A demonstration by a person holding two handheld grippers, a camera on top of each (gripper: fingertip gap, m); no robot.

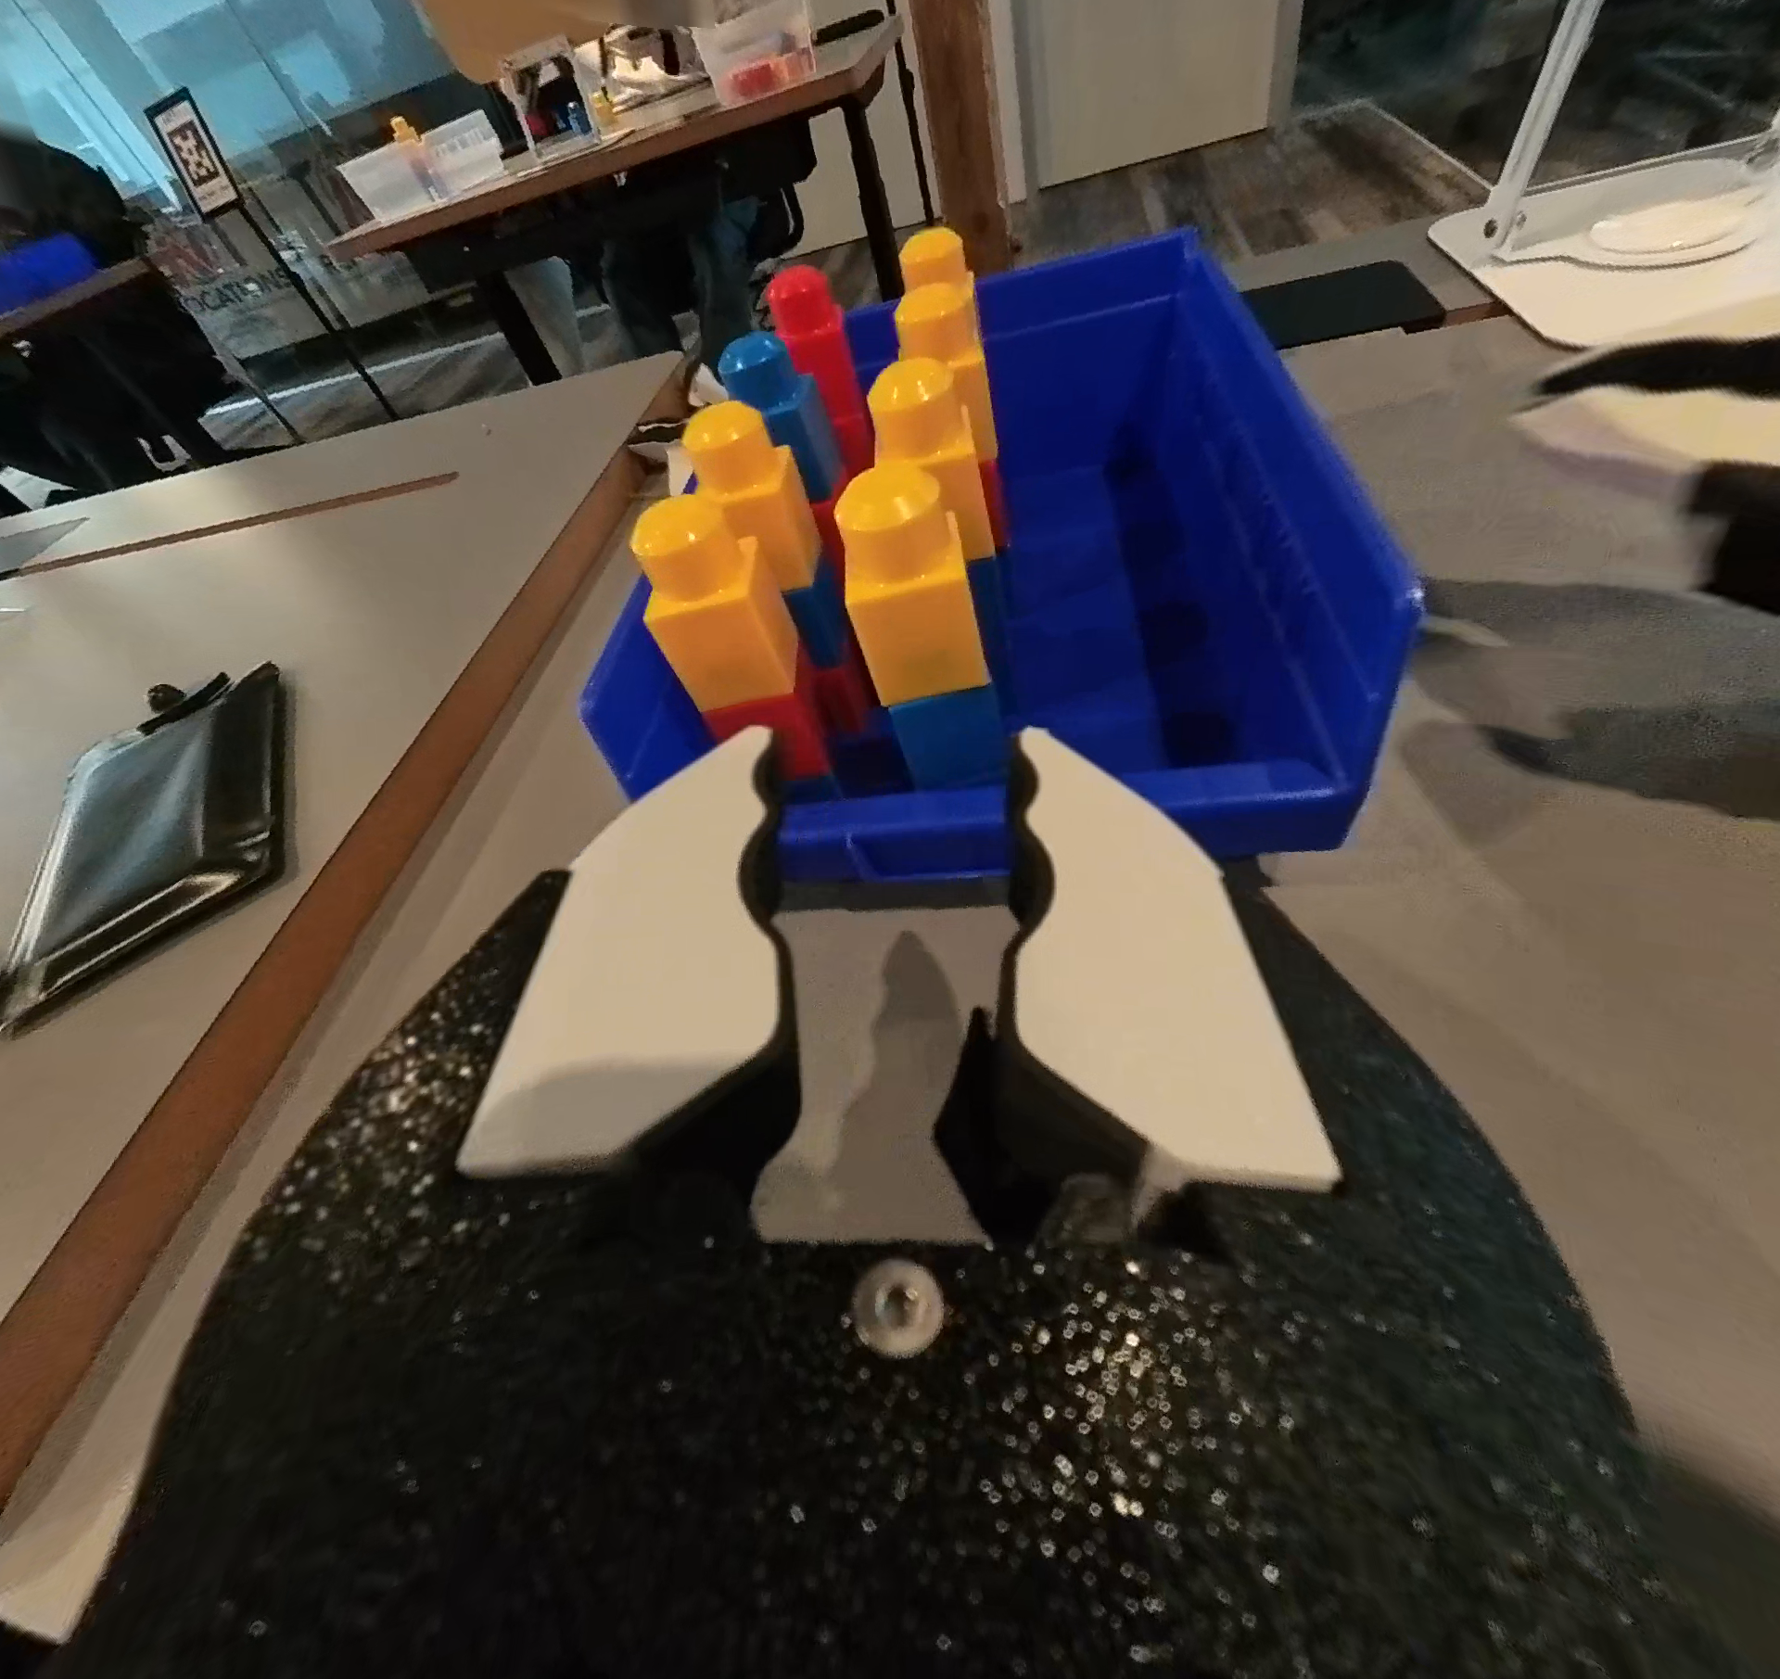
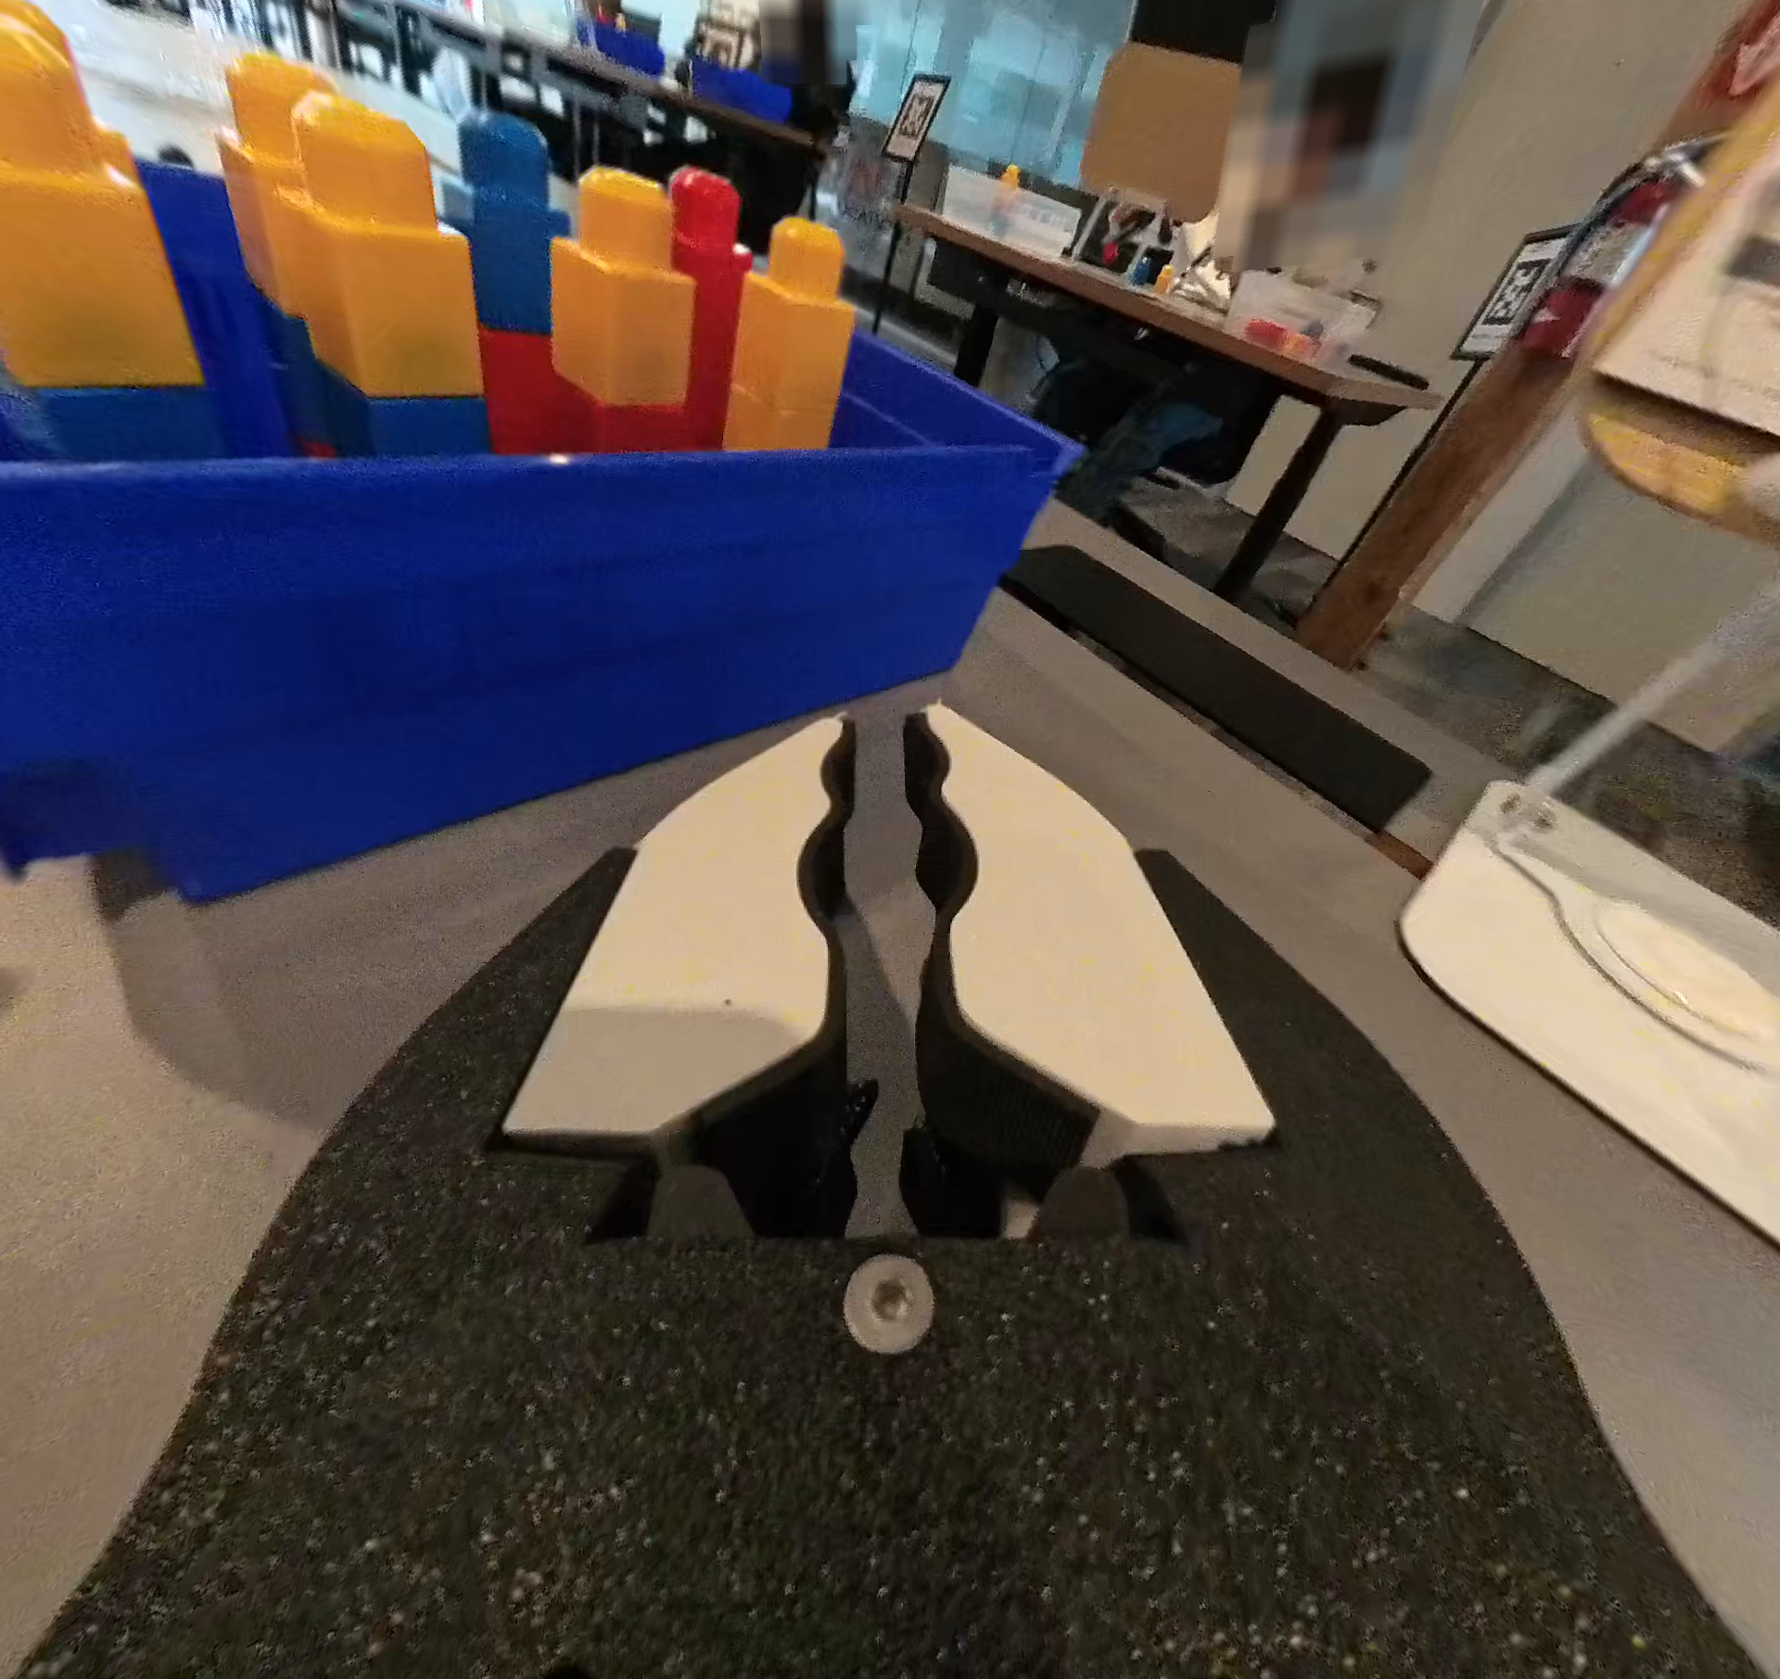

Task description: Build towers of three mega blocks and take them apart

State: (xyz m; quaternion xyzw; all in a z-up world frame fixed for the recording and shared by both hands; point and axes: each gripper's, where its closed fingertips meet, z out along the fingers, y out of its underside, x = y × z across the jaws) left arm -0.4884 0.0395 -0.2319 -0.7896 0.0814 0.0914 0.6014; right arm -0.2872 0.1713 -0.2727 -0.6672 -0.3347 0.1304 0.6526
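Observation:
A blue bin [image 1: 1156,804] stands on the grey table. Several mega block towers stand upright in its left half, most with a yellow top [image 1: 905,592], one with a blue top [image 1: 766,381] and one with a red top [image 1: 809,303]. My left gripper [image 1: 896,756] is open and empty, just before the bin's front wall, in line with the front towers. My right gripper [image 2: 878,727] is nearly shut with a narrow gap and holds nothing. It is low over the table, beside the bin [image 2: 482,592], with the towers [image 2: 385,284] up to its left. It shows blurred in the left wrist view [image 1: 1637,477].
A white stand with a flat base [image 2: 1589,1007] sits on the table right of the bin, also in the left wrist view [image 1: 1637,226]. A black strip [image 2: 1223,670] lies along the far edge. A black pouch [image 1: 144,853] lies on the adjoining table to the left. One gripper's finger ends stand about 25 cm off the other's.

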